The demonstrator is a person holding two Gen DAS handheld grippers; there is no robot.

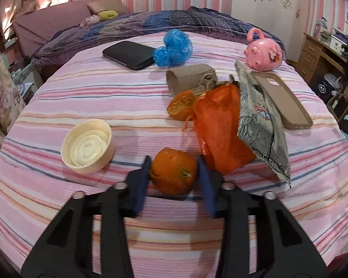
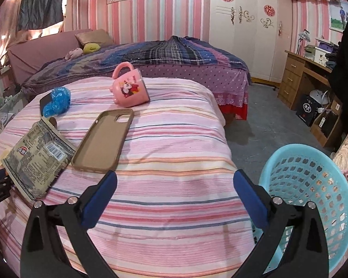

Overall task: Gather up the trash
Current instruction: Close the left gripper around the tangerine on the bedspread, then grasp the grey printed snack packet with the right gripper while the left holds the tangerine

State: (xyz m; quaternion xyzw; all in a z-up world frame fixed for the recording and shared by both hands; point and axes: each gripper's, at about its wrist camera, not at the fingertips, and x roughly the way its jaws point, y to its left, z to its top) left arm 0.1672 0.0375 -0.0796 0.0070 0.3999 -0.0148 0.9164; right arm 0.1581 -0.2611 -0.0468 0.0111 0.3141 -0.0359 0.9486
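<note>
An orange peel (image 1: 171, 171) with its stem lies on the pink striped cloth (image 1: 81, 97), close to me. My left gripper (image 1: 174, 173) is shut on it, a blue pad pressing each side. Behind it are a second piece of peel (image 1: 181, 104), an orange mesh bag (image 1: 220, 129), a grey snack wrapper (image 1: 259, 125), a cardboard tube (image 1: 190, 77) and a crumpled blue plastic bag (image 1: 174, 47). My right gripper (image 2: 175, 183) stands open over bare cloth with nothing between its fingers. The snack wrapper (image 2: 37, 157) lies to its left.
A light blue basket (image 2: 313, 197) stands on the floor at the right edge of the surface. A cream lid (image 1: 88, 147), a brown phone case (image 2: 104, 139), a pink mug (image 2: 130, 90) on its side and a black case (image 1: 127, 54) also lie on the cloth.
</note>
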